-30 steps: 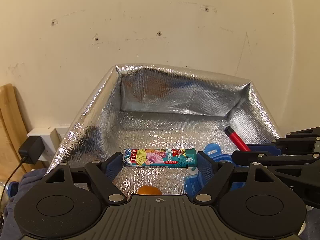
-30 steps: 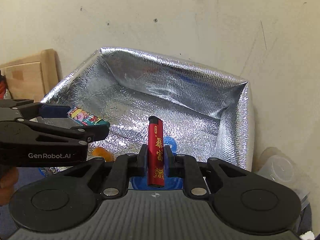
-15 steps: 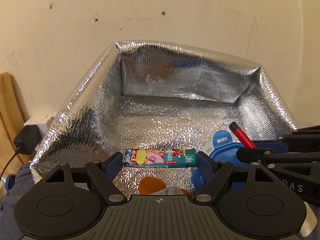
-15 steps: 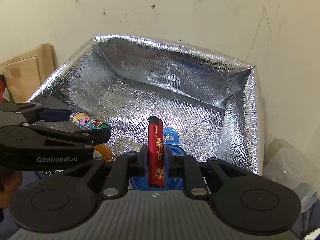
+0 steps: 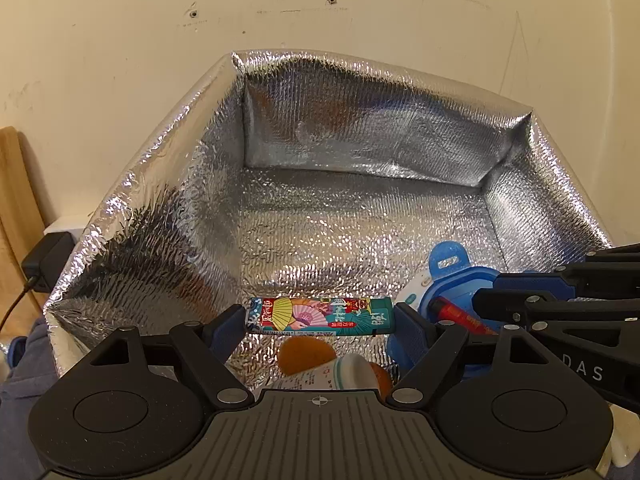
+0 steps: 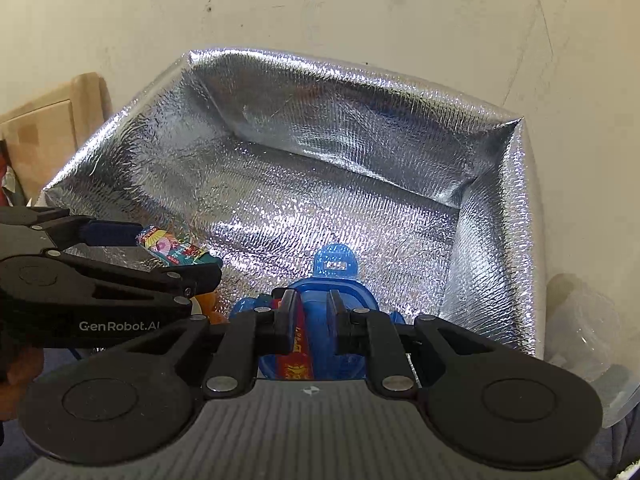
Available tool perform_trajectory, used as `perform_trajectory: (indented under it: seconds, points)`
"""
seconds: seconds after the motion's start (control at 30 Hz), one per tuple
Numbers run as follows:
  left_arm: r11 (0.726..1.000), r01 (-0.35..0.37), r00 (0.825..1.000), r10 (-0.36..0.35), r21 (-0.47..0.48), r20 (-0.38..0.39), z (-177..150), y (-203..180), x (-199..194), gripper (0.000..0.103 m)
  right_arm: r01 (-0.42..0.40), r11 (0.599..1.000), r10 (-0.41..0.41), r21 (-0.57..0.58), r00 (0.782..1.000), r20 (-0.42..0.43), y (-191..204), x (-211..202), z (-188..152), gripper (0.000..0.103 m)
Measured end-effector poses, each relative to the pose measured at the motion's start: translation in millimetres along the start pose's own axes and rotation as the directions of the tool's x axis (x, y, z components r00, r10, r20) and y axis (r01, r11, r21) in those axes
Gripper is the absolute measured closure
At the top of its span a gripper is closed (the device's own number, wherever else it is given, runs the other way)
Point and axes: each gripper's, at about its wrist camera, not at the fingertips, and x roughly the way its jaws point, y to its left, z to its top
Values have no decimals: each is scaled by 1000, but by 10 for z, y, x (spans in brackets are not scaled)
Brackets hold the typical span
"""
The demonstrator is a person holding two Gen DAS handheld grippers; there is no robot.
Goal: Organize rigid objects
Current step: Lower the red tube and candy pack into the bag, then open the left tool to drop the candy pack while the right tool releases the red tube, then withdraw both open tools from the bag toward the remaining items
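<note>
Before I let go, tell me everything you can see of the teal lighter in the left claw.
The teal lighter is a slim, flat, hard-looking bar printed with pink and yellow fans, red labels and white characters. It hangs level and crosswise, pinched end to end between the blue pads of the left claw. Nothing else touches it. It sits over the near part of the foil-lined box, above an orange object and a white bottle.

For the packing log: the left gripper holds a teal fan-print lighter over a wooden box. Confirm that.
Wrong on the box: it is not wooden but a silver foil-lined box, as the left wrist view shows. The left gripper does hold the teal fan-print lighter over it.
</note>
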Motion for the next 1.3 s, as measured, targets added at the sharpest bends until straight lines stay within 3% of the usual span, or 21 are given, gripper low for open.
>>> perform_trajectory:
  seconds: [0.7,0.77,1.3]
  points:
    - [1000,-11,1000,11,2,6,9,-41,-66,22,25,1000,-25,8,1000,16,-30,-227,-78,89]
    - [1000,-9,1000,9,-1,17,20,-45,-124,17,30,999,-30,12,999,20,-23,-282,-96,88]
    - [999,44,994,-45,12,96,-181,-55,-928,15,103,995,-103,17,993,62,146,-1024,-244,85]
